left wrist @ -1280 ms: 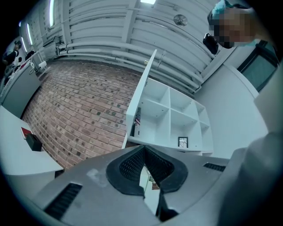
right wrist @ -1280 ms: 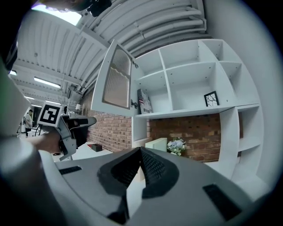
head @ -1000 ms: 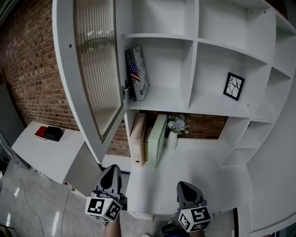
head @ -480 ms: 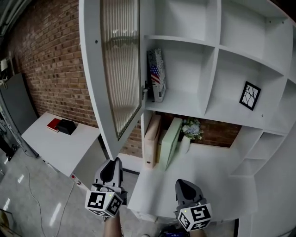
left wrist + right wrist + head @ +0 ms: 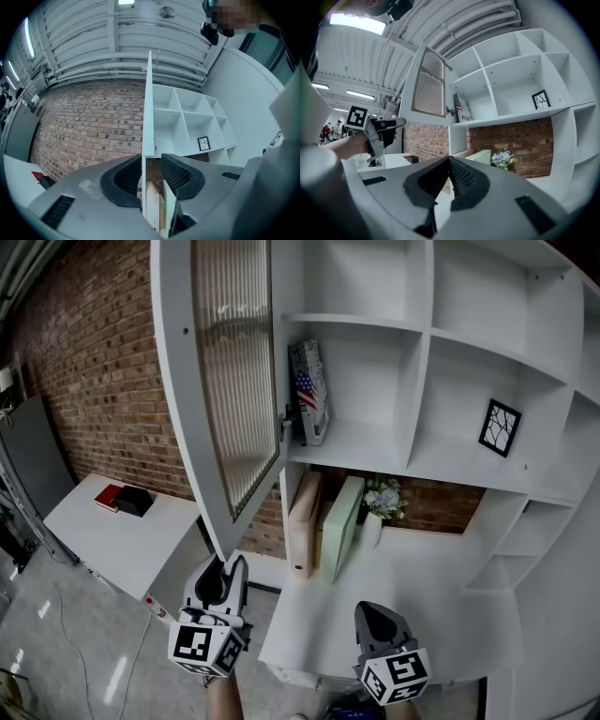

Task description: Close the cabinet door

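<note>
The white cabinet door (image 5: 234, 381) with a ribbed glass pane stands swung out to the left of the shelf unit (image 5: 427, 352). My left gripper (image 5: 223, 570) is open just under the door's lower corner; I cannot tell whether it touches. In the left gripper view the door (image 5: 148, 108) shows edge-on, its bottom end just above the gap of the left gripper (image 5: 151, 161). My right gripper (image 5: 375, 620) hangs lower right over the white counter (image 5: 412, 587), shut and empty. Its jaws meet at the tip in the right gripper view (image 5: 449, 160), where the door (image 5: 429, 86) shows at upper left.
Behind the door, a flag-patterned box (image 5: 309, 390) stands on a shelf, and a framed picture (image 5: 498, 427) leans in the cell to the right. Upright folders (image 5: 342, 521) and a small flower vase (image 5: 382, 498) sit on the counter. A low white table (image 5: 103, 540) stands left against the brick wall.
The head view has swung so the door and shelves sit further right. My left gripper has edged up toward the door's lower corner. The right gripper has barely moved.
</note>
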